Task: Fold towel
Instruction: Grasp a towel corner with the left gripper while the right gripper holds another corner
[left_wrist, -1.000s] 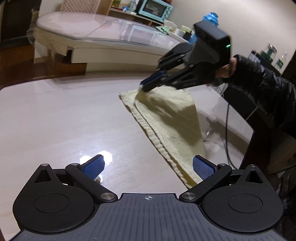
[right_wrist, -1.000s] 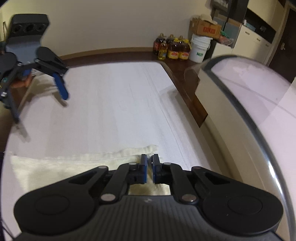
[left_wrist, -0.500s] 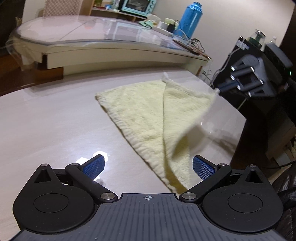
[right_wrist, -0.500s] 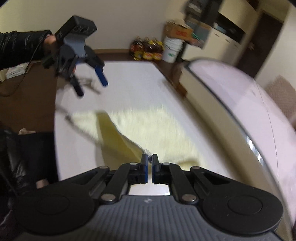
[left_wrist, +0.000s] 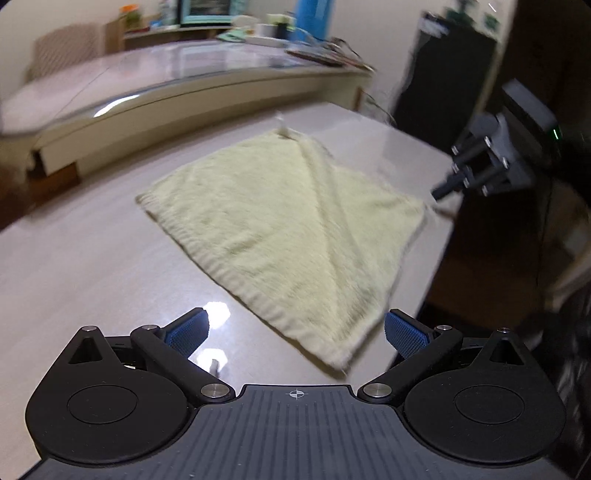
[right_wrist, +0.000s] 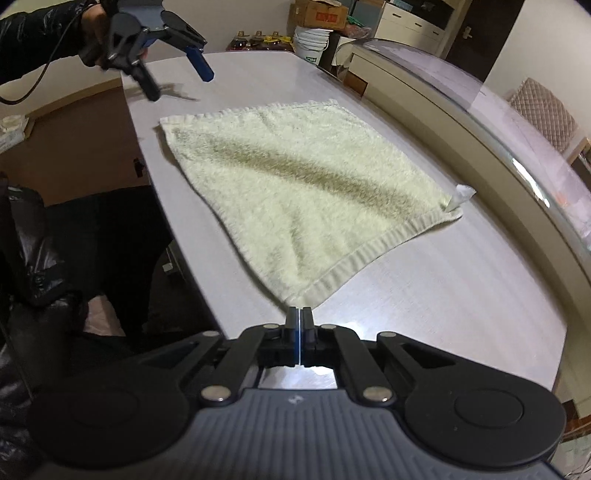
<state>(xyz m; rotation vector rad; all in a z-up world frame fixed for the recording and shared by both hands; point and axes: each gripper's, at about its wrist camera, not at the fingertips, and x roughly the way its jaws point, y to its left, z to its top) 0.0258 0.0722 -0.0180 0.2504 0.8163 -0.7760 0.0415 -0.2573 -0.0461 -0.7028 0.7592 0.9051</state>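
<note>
Pale table (right_wrist: 461, 295) fills most of both views, w/ a glass-topped counter (right_wrist: 498, 122) running along its far long edge. Yellow towel (right_wrist: 303, 192) lies spread nearly flat on the tabletop, near the edge by the person, one diagonal crease across it; a small white tag (right_wrist: 463, 194) sticks out at the corner nearest the counter. One towel corner reaches past the table edge on the person's side & is lifted slightly.

Right gripper (right_wrist: 299, 314): jaws pressed together, clamped on that lifted towel corner; cloth runs taut from the tips up into the towel. In the left wrist view the same gripper (left_wrist: 439, 192) sits at the table's edge, tip at the towel corner.

Left gripper (left_wrist: 295, 328): jaws wide apart, nothing between them, hanging over the towel corner at the opposite end; contact w/ cloth can't be told. In the right wrist view it (right_wrist: 177, 74) hovers above the table's far end, held by a hand in a black sleeve (right_wrist: 33, 40).

Bottles & a white bucket (right_wrist: 314, 44) stand on the floor beyond the table.
</note>
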